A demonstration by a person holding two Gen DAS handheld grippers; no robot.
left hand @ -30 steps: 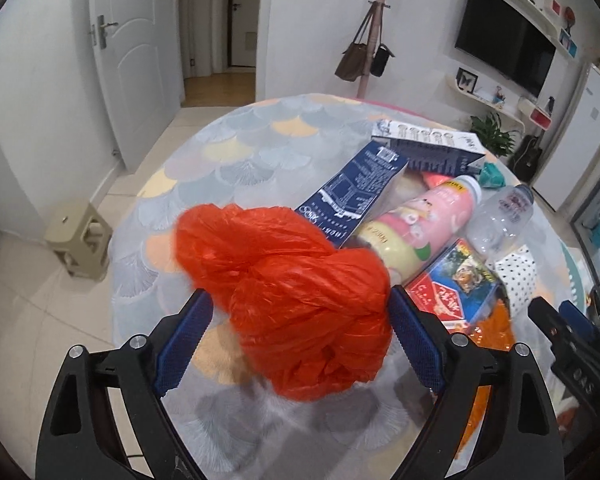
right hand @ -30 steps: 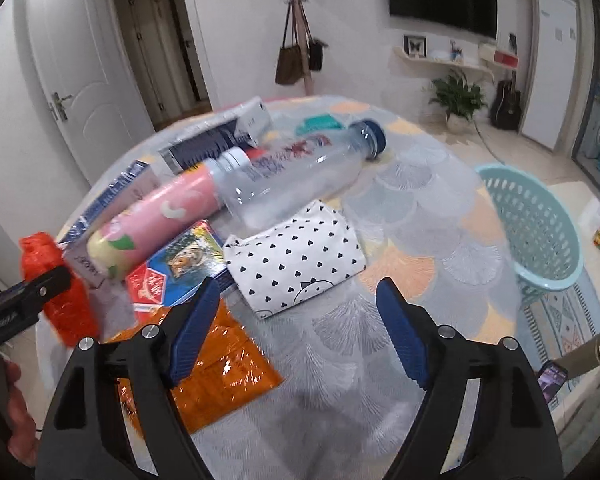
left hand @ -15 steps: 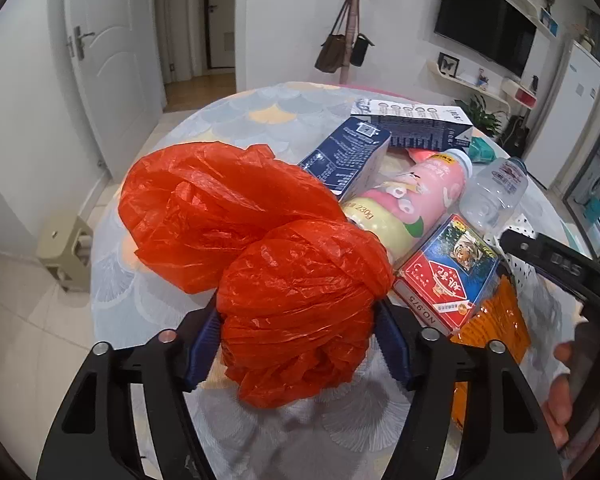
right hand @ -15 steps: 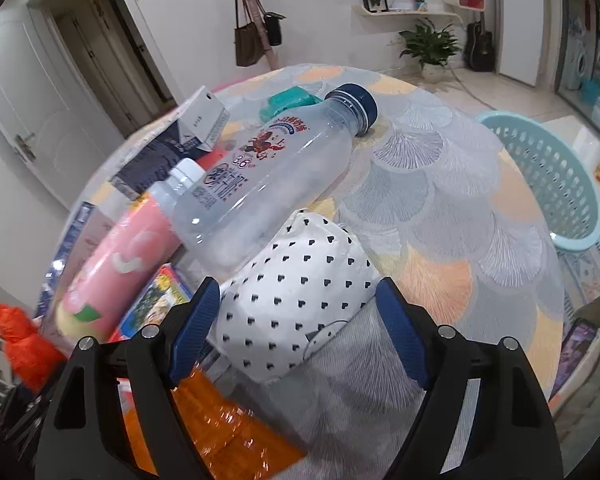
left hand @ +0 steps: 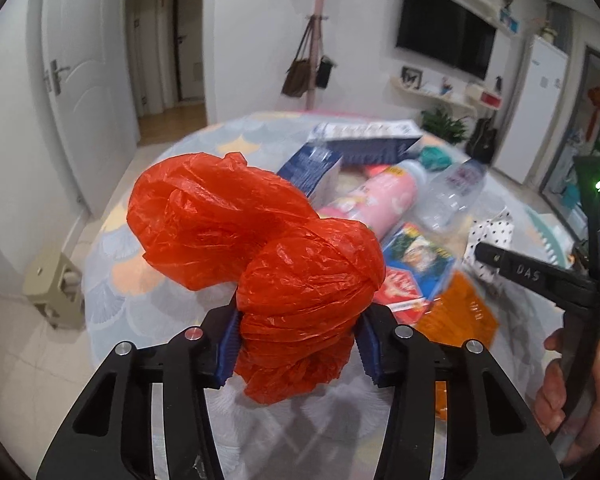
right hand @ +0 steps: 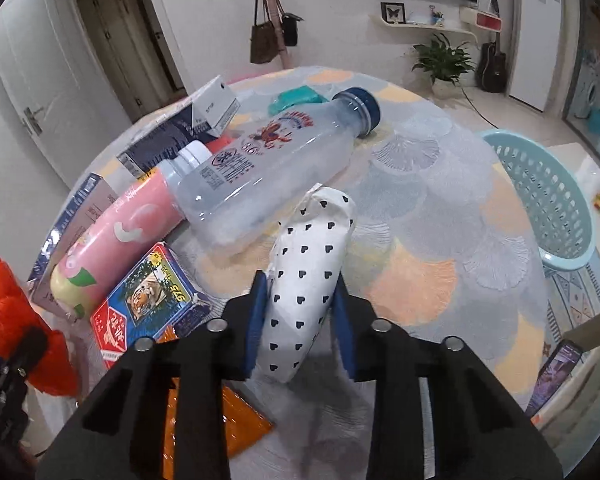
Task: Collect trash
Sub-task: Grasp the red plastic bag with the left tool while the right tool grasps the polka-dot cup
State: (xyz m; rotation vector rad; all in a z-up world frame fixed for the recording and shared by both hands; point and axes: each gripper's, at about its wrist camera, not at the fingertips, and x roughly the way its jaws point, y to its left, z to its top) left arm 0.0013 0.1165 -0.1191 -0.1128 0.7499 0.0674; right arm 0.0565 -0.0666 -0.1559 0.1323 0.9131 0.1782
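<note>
My left wrist view is soft with blur past the crumpled red-orange plastic bag (left hand: pixel 260 240), which hides much of the round table with the scallop-patterned cloth (left hand: pixel 112 272); behind it the navy cartons and the clear bottle lose their print, and the heart-spotted packet is half cut off by my other tool. My left gripper (left hand: pixel 296 344) has just been closing, and its blue pads now pinch the knotted lower lump of that bag, lifted above the cloth. My right gripper (right hand: pixel 298 320) has its jaws drawn in tight on the white paper packet printed with small black hearts (right hand: pixel 312 276), squeezed into a narrow roll that sticks forward over the table. Beside it lie a clear plastic bottle with a blue cap (right hand: pixel 272 168), a pink drink bottle (right hand: pixel 120 236) and a tiger-printed red-and-blue box (right hand: pixel 148 300).
</note>
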